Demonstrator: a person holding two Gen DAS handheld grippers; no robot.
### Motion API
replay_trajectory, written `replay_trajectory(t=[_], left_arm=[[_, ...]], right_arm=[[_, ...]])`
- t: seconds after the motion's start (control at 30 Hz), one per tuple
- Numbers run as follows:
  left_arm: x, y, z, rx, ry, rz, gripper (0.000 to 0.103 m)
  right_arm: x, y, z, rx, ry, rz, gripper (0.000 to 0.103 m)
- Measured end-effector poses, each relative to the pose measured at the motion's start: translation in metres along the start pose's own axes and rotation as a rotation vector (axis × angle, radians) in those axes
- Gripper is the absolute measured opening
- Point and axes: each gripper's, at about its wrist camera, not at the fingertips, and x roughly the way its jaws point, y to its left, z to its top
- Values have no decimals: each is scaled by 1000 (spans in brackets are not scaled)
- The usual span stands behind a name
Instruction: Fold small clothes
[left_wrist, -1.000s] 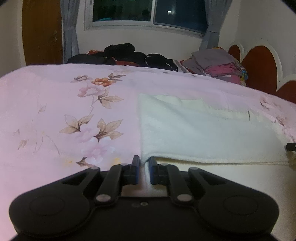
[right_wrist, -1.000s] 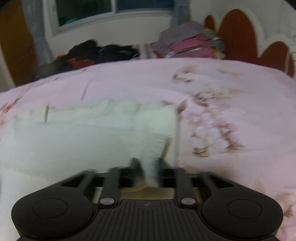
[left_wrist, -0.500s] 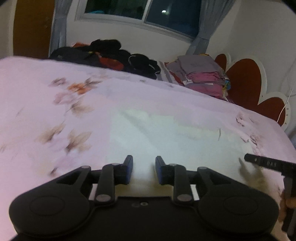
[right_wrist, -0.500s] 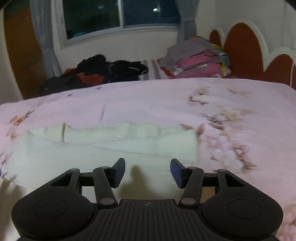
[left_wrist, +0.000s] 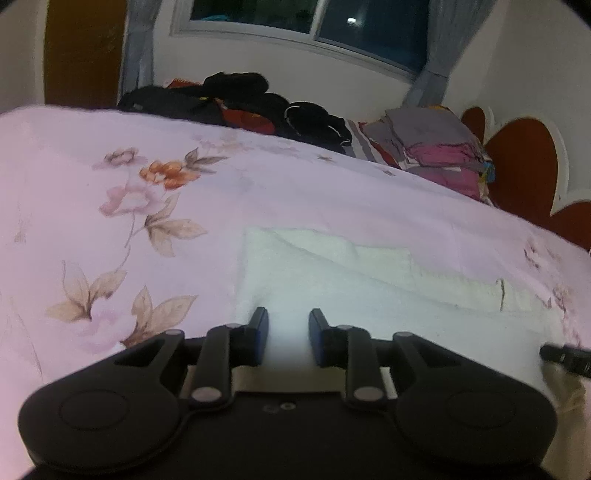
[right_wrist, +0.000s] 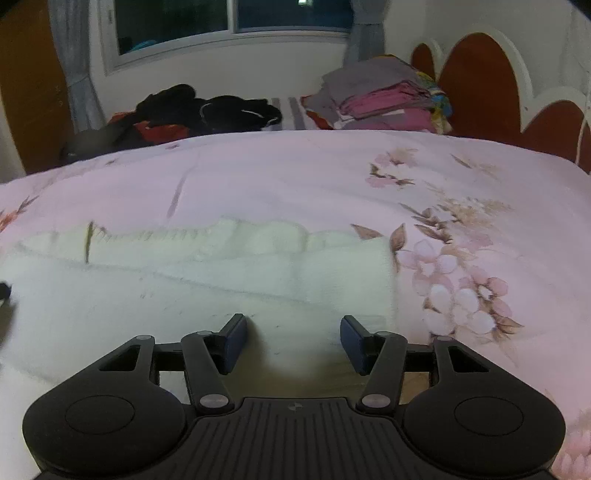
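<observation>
A white fluffy cloth (left_wrist: 369, 288) lies folded flat on the pink floral bedspread (left_wrist: 147, 206). It also shows in the right wrist view (right_wrist: 221, 291). My left gripper (left_wrist: 288, 330) is open and empty, just above the cloth's left near edge. My right gripper (right_wrist: 293, 334) is open wide and empty, above the cloth's right near edge. A tip of the right gripper (left_wrist: 565, 360) shows at the right edge of the left wrist view.
A pile of dark clothes (left_wrist: 236, 103) and a stack of folded grey and pink clothes (left_wrist: 439, 151) sit at the far side of the bed. A red scalloped headboard (right_wrist: 480, 85) stands on the right. A window (right_wrist: 229, 22) with curtains is behind.
Both grippers let go of the cloth's edge and opened. The cloth now lies folded on the bed. Both grippers rose and drew back a little.
</observation>
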Motion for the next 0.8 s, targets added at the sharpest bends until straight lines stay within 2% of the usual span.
replay_trajectory(t=[0.1,0.23,0.4,0.53,0.63,0.8], left_arm=[[4,-6,7,-25,0,-18,27],[15,-11,7,15,4,13,30],[13,-9,7,15,15,12,31],[10,-12,8,19,21,24,32],[7,-15,7,27,25,25,36],[-2,-15,5,36,33,26,38]], right_arm=[[-4,8,5,13,-36,43,55],[9,19,5,-50,-5,14,55],[8,7,5,-20,-16,-11,55],[-3,4,5,13,-35,22,55],[-4,9,0,-9,-18,29,55],[-4,5,-8,-13,-8,10,56]])
